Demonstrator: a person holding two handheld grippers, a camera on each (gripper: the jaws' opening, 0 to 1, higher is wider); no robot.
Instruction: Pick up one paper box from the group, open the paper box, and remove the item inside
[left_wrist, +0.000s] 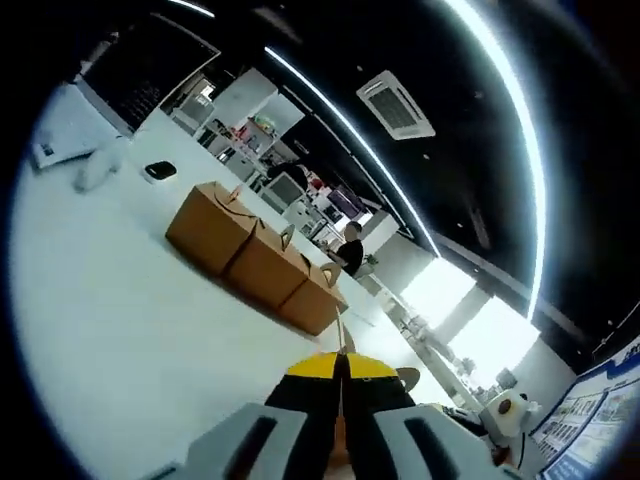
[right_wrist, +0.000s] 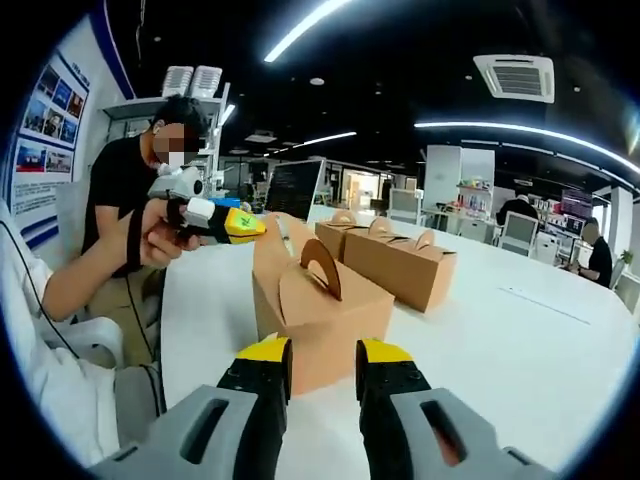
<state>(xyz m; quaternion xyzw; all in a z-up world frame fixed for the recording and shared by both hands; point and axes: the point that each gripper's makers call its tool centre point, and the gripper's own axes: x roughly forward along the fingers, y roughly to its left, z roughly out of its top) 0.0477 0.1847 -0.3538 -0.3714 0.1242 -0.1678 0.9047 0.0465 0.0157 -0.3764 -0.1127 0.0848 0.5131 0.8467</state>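
A brown paper box (right_wrist: 320, 310) with a cut-out handle stands on the white table (right_wrist: 520, 340), just beyond my right gripper (right_wrist: 325, 362). The right gripper is open, its yellow-tipped jaws a little short of the box's near wall. My left gripper (right_wrist: 245, 224), held in a person's hand, reaches in from the left and pinches the box's raised top flap (right_wrist: 272, 238). In the left gripper view the left gripper (left_wrist: 340, 368) is shut, and the flap's thin edge (left_wrist: 340, 335) rises from between its jaws. Three more brown boxes (left_wrist: 262, 262) stand in a row farther back.
The other boxes (right_wrist: 400, 265) sit behind the near one. A black object (left_wrist: 160, 170), a white bundle (left_wrist: 100, 165) and papers (left_wrist: 50, 150) lie at the table's far end. The person (right_wrist: 120, 190) sits at the table's left edge. Other people (right_wrist: 592, 250) sit farther off.
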